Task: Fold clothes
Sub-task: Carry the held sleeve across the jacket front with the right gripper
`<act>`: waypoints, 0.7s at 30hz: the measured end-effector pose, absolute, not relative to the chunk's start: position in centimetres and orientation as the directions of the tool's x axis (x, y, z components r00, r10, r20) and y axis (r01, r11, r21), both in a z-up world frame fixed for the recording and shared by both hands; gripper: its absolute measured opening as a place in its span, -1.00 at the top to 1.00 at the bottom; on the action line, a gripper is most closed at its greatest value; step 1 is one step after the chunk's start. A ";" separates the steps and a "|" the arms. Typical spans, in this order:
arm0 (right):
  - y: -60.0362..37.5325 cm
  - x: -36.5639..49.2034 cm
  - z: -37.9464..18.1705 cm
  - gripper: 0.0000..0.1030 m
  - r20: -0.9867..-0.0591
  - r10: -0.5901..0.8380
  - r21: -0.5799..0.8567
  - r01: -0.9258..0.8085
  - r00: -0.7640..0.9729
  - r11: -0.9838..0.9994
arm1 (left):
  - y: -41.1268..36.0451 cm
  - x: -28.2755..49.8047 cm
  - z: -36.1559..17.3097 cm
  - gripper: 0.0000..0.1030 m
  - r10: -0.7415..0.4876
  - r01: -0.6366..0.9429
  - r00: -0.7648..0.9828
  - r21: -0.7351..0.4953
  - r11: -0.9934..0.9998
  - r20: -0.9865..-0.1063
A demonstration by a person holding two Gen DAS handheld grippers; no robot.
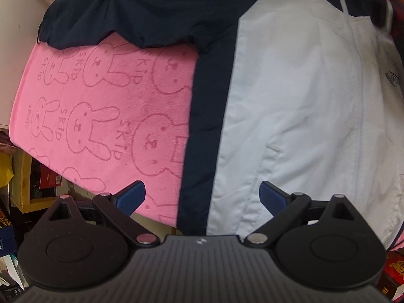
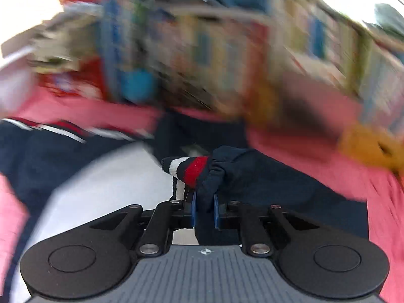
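A navy and white zip jacket (image 1: 303, 106) lies spread on a pink rabbit-print blanket (image 1: 106, 106). Its navy sleeve (image 1: 121, 17) stretches across the far side. My left gripper (image 1: 203, 194) is open and empty, hovering over the jacket's near hem, with a navy side panel between its fingers. My right gripper (image 2: 204, 207) is shut on the jacket's other sleeve at its red, white and navy striped cuff (image 2: 192, 170); the sleeve (image 2: 265, 176) trails off to the right. The jacket's white front (image 2: 113, 184) lies to the left below it.
The blanket (image 2: 315, 146) covers the surface; its edge drops off at the lower left of the left wrist view, with boxes and books (image 1: 40, 184) below. A blurred bookshelf (image 2: 214, 50) stands beyond. A yellow object (image 2: 371, 146) sits at the right.
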State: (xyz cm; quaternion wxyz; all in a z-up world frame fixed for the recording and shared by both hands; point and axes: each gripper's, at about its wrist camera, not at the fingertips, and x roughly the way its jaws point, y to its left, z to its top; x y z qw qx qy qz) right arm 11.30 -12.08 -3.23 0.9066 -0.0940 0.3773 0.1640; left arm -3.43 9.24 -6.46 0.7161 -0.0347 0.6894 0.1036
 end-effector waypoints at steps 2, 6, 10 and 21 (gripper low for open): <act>-8.9 11.5 -3.2 0.71 -0.700 0.286 -0.020 -0.418 0.655 0.908 | 10.0 -3.3 -6.4 -0.90 0.100 -0.201 0.031 0.091 0.975 -0.995; -3.6 12.4 -6.9 0.70 -0.750 0.361 0.073 -0.473 0.554 0.878 | 11.6 -3.5 -6.0 -0.90 0.101 -0.222 0.036 0.090 0.971 -0.994; -0.2 13.1 -11.1 0.53 -0.826 0.337 0.093 -0.480 0.452 0.872 | 13.2 -4.0 -6.2 -0.90 0.096 -0.256 0.022 0.087 0.963 -0.995; -3.0 11.6 -8.9 0.00 -0.720 0.309 0.041 -0.407 0.621 0.913 | 14.5 -4.3 -6.7 -0.90 0.079 -0.275 0.018 0.071 0.959 -0.997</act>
